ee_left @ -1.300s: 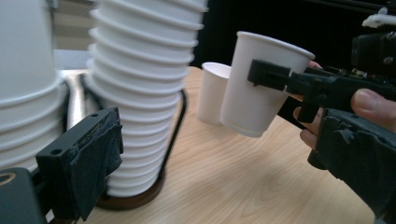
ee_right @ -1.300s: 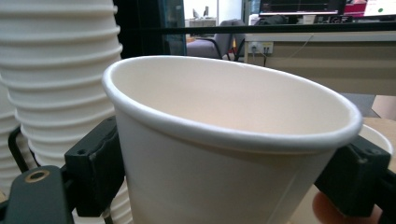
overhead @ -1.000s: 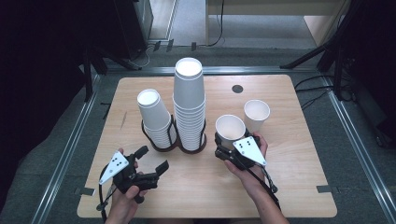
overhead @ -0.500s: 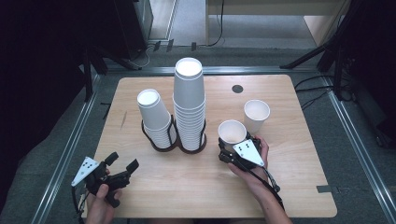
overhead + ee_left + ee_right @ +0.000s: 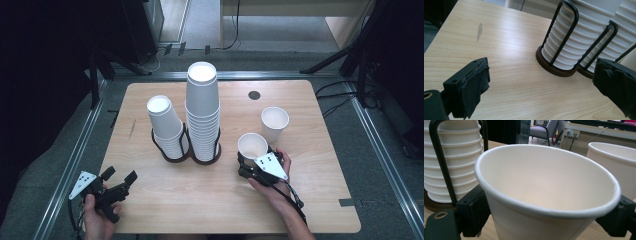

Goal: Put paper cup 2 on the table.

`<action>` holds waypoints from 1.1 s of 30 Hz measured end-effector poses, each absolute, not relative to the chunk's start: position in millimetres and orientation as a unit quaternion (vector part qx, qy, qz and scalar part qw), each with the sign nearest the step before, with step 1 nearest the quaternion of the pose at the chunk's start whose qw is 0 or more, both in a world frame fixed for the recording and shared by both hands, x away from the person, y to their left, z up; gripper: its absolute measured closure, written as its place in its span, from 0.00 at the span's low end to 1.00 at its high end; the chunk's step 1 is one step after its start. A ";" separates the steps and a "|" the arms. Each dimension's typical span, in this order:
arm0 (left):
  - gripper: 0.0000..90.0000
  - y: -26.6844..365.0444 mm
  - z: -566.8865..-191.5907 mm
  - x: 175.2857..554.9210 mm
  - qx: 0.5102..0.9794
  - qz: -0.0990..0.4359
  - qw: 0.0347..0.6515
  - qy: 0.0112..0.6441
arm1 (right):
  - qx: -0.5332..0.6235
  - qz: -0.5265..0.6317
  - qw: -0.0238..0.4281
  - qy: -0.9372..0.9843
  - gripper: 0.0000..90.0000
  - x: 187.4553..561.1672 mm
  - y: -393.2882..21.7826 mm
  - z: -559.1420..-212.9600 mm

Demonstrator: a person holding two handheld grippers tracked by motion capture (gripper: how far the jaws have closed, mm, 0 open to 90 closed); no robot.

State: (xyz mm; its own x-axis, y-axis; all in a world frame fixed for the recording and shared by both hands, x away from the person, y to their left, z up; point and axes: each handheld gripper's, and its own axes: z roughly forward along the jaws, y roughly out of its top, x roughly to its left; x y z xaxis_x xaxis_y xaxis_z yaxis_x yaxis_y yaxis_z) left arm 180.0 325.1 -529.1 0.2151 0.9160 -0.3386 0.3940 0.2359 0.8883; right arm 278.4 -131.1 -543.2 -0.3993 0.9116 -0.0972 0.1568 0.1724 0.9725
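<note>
Wooden table (image 5: 310, 200), dark room around. Right gripper (image 5: 248, 162) straddles a paper cup (image 5: 252, 146) just right of the wire cup holder (image 5: 185, 150); jaws have just been easing apart, pads apparently loosening to set it upright. Left gripper (image 5: 120, 179), left-front of holder, gapes empty.

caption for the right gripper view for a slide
Upright paper cup between the jaws of the right hand-held gripper, beside the racked cup stack.
</note>
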 end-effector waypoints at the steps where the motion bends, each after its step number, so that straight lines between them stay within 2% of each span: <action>1: 0.01 324.8 -529.8 180.1 0.568 0.247 0.533 0.577 | 0.400 0.506 0.371 0.668 0.13 277.7 -131.9 -543.3; 4: 0.01 325.7 -531.6 180.1 0.569 0.249 0.531 0.577 | 0.404 0.505 0.355 0.675 0.11 275.0 -134.2 -541.5; 8: 0.01 326.7 -532.3 179.6 0.568 0.251 0.531 0.577 | 0.403 0.500 0.334 0.690 0.00 271.7 -138.1 -540.3; 19: 0.01 327.7 -534.3 179.3 0.570 0.253 0.526 0.578 | 0.390 0.499 0.318 0.706 0.00 252.6 -160.6 -539.9; 33: 0.01 331.6 -539.9 178.9 0.577 0.265 0.507 0.583 | 0.397 0.478 0.334 0.708 0.00 232.5 -213.3 -545.5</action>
State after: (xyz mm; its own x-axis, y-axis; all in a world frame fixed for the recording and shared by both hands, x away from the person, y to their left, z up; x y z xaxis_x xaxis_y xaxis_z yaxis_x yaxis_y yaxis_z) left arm 178.9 331.6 -539.9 0.1805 0.9416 -0.2841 0.4035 0.1925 0.8945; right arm 232.5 -213.3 -545.5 -0.4604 0.8828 -0.0934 0.2431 0.2265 0.9432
